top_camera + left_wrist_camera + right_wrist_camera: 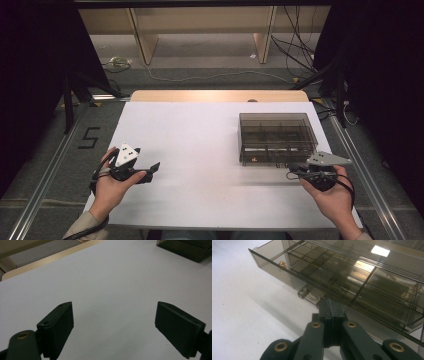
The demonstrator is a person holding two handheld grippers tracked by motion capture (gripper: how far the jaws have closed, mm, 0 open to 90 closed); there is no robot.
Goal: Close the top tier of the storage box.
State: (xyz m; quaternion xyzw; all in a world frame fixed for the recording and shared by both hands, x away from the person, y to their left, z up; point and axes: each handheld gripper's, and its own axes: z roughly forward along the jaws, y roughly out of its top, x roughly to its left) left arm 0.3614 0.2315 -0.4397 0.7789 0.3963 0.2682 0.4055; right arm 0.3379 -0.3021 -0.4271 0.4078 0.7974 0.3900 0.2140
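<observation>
Right gripper (331,305) jaws pressed together at the handle (308,294) of the smoky drawer organizer (278,137) on worktop (200,150)'s right; grip unclear. Left gripper (113,322) jaws wide, empty. Right gripper view shows drawer (317,272) pulled out.

Ahead of my left gripper (113,322) the white table top (190,150) lies bare all the way to its far wooden edge (220,95), so I could sweep forward or to the right without meeting anything. The one obstacle on the sheet is the smoky-brown transparent plastic organiser box (277,137), standing on the right half. Its partly pulled-out drawer (317,272) juts toward my right gripper (332,315), whose closed jaws sit at the drawer's clear handle tab (308,293); there is no room forward there. Left of the box and in front of it, toward the near edge, the sheet is free. Right of it only a narrow strip remains.
</observation>
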